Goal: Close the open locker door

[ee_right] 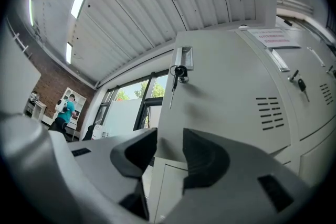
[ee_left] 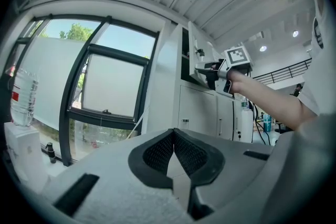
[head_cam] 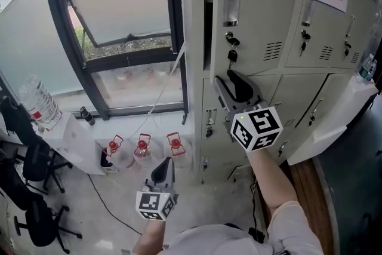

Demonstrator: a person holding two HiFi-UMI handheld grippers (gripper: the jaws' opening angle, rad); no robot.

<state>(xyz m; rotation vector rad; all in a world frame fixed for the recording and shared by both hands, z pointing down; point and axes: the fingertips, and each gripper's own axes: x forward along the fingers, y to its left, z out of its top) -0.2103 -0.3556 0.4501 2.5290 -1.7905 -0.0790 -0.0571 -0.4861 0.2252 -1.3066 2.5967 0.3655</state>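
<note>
- The locker door [head_cam: 256, 9] stood ajar, with a dark gap along its left edge.
- The right gripper [head_cam: 237, 85], jaws apart and empty, was by its lower edge.
- The left gripper [head_cam: 165, 165], closed, hung above open floor [head_cam: 197, 188].

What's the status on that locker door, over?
Left gripper shut, empty, low. Right gripper open at locker door, lower edge. Door ajar, keys hanging in lock. Nothing seen blocking it.

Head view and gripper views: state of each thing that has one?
Locker door, ajar, key in its lock.
Neighbouring locker doors, shut.
Window, tilted open.
Left gripper, shut, empty.
Right gripper, open, by the ajar door's lower edge, gripping nothing.
</note>
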